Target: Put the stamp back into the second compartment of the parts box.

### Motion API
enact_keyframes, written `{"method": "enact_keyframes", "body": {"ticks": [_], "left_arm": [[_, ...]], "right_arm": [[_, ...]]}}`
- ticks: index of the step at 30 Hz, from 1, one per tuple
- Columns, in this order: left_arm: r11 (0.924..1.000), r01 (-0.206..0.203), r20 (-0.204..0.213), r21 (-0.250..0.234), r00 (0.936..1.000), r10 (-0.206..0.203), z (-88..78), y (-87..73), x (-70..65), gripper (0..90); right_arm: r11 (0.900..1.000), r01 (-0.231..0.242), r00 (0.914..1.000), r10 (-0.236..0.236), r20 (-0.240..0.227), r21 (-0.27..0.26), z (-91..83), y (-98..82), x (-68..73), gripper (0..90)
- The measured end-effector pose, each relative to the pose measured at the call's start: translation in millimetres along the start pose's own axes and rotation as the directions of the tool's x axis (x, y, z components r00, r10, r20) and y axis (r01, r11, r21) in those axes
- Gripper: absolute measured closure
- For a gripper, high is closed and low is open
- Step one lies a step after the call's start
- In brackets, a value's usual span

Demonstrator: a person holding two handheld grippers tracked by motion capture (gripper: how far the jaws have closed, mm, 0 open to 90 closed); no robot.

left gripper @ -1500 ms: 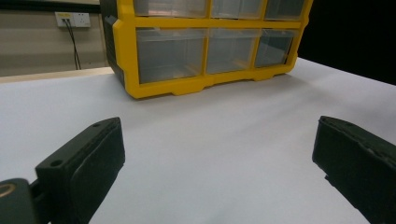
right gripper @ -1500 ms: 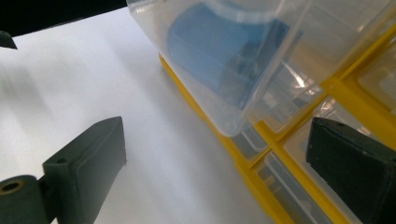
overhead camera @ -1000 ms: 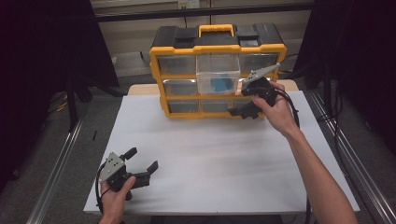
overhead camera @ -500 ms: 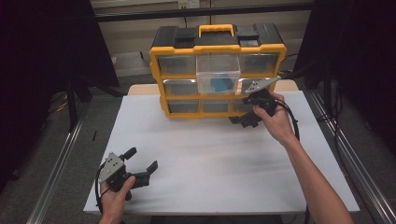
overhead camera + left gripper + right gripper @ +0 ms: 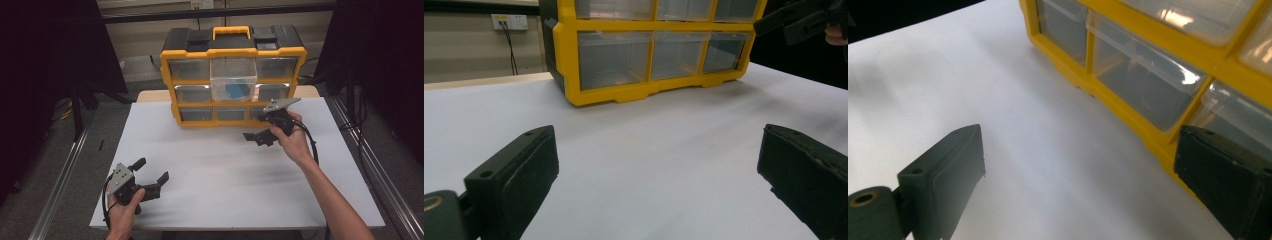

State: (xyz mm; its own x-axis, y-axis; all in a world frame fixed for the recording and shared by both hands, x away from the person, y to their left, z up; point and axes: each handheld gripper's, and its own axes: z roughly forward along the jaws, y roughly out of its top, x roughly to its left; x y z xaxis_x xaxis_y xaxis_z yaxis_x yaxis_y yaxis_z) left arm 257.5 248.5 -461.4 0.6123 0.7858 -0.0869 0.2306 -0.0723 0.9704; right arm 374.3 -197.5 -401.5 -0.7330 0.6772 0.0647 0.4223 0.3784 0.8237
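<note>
One yellow drawer organizer (image 5: 232, 75) at table (image 5: 225, 175) far edge, nine drawers, one pulled out. Left claw (image 5: 151, 172) spread near front-left corner; right claw (image 5: 260, 131) spread beside organizer. Table middle bare.

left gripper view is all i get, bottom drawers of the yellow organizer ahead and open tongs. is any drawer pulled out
Observer: Yes. In the high view the clear middle drawer of the top row sticks out of the yellow organizer.
Operator: anything in it
Observer: A blue object lies inside; I cannot tell what it is.
Operator: where's the right tongs
Observer: The right gripper is held open in front of the organizer's lower right corner, gripping nothing.
Operator: and my left one from above
Observer: The left gripper sits open at the near left of the white table, gripping nothing.
</note>
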Motion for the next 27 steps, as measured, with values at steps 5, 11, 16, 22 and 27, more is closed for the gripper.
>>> {"method": "enact_keyframes", "body": {"ticks": [5, 11, 16, 22, 27], "left_arm": [[1.0000, 0.001, -0.002, -0.004, 1.0000, -0.001, -0.3, -0.1, 0.3, 3.2], [0.9999, 0.011, -0.015, 0.005, 0.9998, -0.011, 0.0, -0.5, 1.6, 3.3], [0.9999, 0.012, -0.008, 0.005, 0.9999, -0.012, -0.3, -0.6, 1.5, 3.2], [0.9999, 0.011, -0.008, 0.002, 0.9999, -0.011, 0.0, -0.7, 1.1, 3.2], [0.9999, 0.010, -0.004, -0.006, 0.9999, -0.010, -1.5, 0.0, 1.3, 3.2]], "right_arm": [[0.998, -0.024, 0.9994, 0.025, 0.025, -0.056, 4.8, -18.3, 2.1, 5.2], [0.995, -0.040, 0.9973, 0.046, 0.058, -0.096, 7.3, -36.5, -0.4, 5.0], [0.981, -0.071, 0.9941, 0.084, 0.068, -0.179, 3.7, -48.1, 1.0, 3.2], [0.963, -0.097, 0.9906, 0.118, 0.069, -0.249, -4.7, -59.0, 6.2, 2.1], [0.958, -0.092, 0.9882, 0.122, 0.093, -0.271, -11.2, -69.6, 11.1, 2.2]]}}
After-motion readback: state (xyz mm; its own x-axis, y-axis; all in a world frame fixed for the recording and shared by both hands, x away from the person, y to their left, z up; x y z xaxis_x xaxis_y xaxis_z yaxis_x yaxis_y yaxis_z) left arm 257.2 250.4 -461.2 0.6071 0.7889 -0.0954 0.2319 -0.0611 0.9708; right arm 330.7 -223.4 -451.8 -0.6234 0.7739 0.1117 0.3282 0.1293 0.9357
